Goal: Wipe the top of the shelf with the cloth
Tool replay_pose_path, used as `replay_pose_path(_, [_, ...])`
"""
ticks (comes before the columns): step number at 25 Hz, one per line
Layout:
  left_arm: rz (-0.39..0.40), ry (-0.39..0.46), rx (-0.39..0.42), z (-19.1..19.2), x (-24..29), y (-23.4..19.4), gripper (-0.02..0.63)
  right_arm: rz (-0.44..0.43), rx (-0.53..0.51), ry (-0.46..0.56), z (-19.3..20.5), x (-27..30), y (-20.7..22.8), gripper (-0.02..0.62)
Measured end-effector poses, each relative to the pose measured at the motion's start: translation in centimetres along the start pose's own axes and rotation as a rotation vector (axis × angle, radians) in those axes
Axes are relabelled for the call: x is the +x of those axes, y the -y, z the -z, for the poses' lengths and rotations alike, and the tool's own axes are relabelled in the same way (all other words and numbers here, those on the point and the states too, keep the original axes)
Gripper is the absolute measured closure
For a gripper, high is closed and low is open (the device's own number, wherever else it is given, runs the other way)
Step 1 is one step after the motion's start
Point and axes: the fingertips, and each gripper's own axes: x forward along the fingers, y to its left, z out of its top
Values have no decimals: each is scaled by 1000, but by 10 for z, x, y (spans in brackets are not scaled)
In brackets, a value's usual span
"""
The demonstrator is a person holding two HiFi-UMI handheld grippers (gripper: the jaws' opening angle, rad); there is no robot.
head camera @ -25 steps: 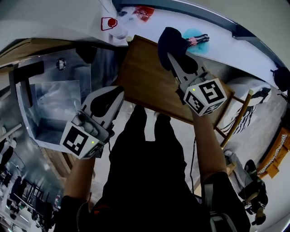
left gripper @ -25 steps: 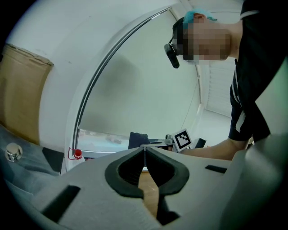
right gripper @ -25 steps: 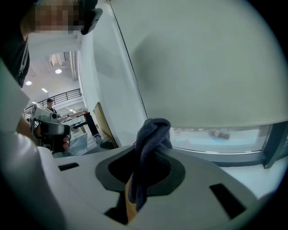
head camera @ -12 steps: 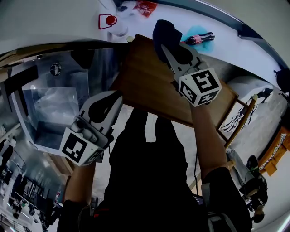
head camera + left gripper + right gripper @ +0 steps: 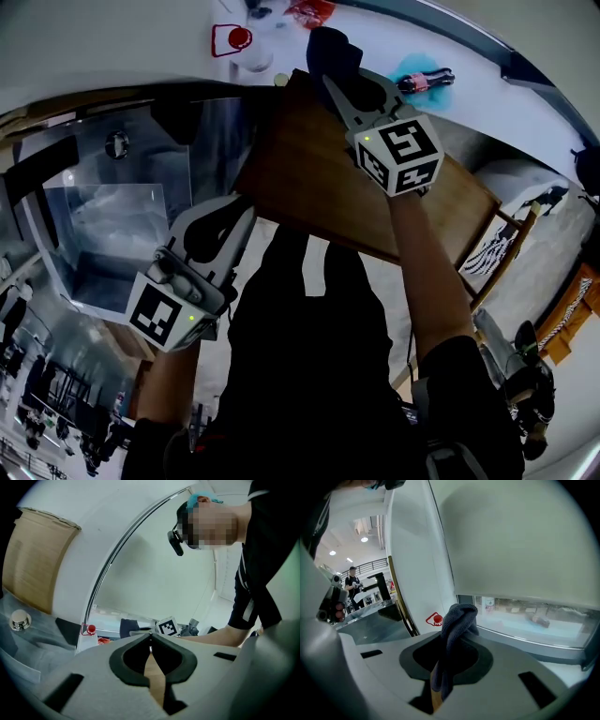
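Note:
The wooden shelf top (image 5: 309,173) lies below me in the head view. My right gripper (image 5: 336,67) is shut on a dark blue cloth (image 5: 330,52) and sits over the shelf's far corner. In the right gripper view the cloth (image 5: 454,630) bunches up between the closed jaws of that gripper (image 5: 447,641). My left gripper (image 5: 228,214) hovers at the shelf's near left edge, shut with nothing in it. In the left gripper view its jaws meet at the tips (image 5: 150,639), with the wood (image 5: 154,681) showing beneath.
A clear plastic box (image 5: 112,216) stands left of the shelf. A bottle with a red cap (image 5: 236,42) and a soda bottle (image 5: 424,79) on something teal lie on the white floor beyond. A wooden frame (image 5: 492,248) leans at the right.
My right gripper has carried the cloth away from me, up toward the shelf's far corner. The left gripper has stayed about where it was.

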Motion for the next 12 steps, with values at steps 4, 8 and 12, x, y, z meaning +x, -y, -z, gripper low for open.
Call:
replay_pose_path(4, [-10,9,8,0,-4,-6,577,5,-19,-30,9,15,3,540])
replay_pose_path(8, [-9,13,14,2,-5,-7,577,21,-38,-72,23,22,9,540])
replay_pose_path(12, [-2,6,9,3,-2,-4,576,37,-45,-103,33,20,15,540])
